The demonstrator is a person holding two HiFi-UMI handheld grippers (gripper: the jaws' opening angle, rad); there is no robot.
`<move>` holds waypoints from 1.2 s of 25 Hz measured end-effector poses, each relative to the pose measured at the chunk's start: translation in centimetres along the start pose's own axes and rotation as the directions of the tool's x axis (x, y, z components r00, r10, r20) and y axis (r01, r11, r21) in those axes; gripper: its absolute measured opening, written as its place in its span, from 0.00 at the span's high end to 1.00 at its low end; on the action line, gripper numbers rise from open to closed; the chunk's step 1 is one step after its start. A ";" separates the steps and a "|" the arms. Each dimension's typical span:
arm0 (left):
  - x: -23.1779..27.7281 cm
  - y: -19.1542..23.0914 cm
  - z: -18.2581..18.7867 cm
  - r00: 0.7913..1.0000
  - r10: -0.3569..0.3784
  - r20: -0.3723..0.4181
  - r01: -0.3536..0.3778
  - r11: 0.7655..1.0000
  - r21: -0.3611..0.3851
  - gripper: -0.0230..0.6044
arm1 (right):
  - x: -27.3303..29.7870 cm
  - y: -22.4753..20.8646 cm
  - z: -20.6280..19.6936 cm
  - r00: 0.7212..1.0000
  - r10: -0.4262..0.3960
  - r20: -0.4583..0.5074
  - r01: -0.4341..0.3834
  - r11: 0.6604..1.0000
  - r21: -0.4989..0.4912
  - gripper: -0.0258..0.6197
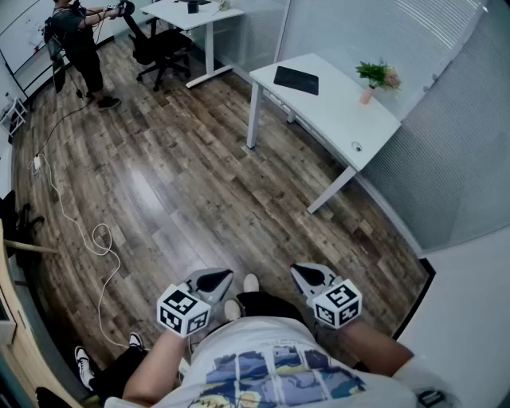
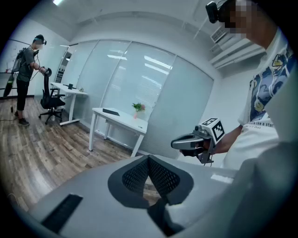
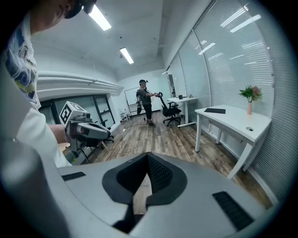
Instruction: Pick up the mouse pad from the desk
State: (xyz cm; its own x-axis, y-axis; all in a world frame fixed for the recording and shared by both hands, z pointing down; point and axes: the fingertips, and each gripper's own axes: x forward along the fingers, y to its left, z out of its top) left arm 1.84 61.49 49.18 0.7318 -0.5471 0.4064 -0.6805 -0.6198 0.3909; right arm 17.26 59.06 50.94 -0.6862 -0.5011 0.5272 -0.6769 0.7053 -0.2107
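The black mouse pad [image 1: 296,80] lies flat near the far end of a white desk [image 1: 339,119] across the room. It also shows small in the left gripper view as the mouse pad [image 2: 111,111] and in the right gripper view as the mouse pad [image 3: 214,110]. My left gripper [image 1: 215,280] and right gripper [image 1: 307,276] are held close to my body over the wooden floor, far from the desk. The jaws of both are shut and hold nothing. Each gripper sees the other: the right gripper [image 2: 185,142] and the left gripper [image 3: 95,132].
A potted plant [image 1: 376,76] and a small round fitting [image 1: 356,147] are on the same desk. Further back stand a second desk [image 1: 191,14], a black office chair [image 1: 155,44] and a person [image 1: 78,44]. A white cable [image 1: 96,235] lies on the floor. Glass partitions run behind the desk.
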 end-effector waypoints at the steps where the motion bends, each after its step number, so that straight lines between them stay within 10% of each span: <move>1: 0.6 0.0 0.9 1.000 -0.006 0.004 0.006 1.000 0.012 0.96 | 0.4 -0.8 0.8 1.000 0.000 0.007 0.000 1.000 -0.006 0.96; 16: 9.3 5.3 10.3 1.000 -0.005 -0.006 0.005 0.997 0.072 0.96 | 7.5 -12.0 8.5 0.991 0.055 0.123 -0.052 0.998 -0.031 0.88; 30: 18.4 17.9 19.4 0.990 -0.143 -0.012 0.144 0.986 0.089 0.96 | 15.6 -24.2 15.4 0.982 -0.151 0.110 0.145 0.987 0.063 0.82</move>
State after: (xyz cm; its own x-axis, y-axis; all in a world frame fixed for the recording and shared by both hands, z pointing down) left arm 3.84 29.40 47.67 0.8211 -0.4458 0.3565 -0.5622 -0.7394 0.3703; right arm 18.82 26.44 51.58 -0.6010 -0.6542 0.4592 -0.7847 0.5922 -0.1833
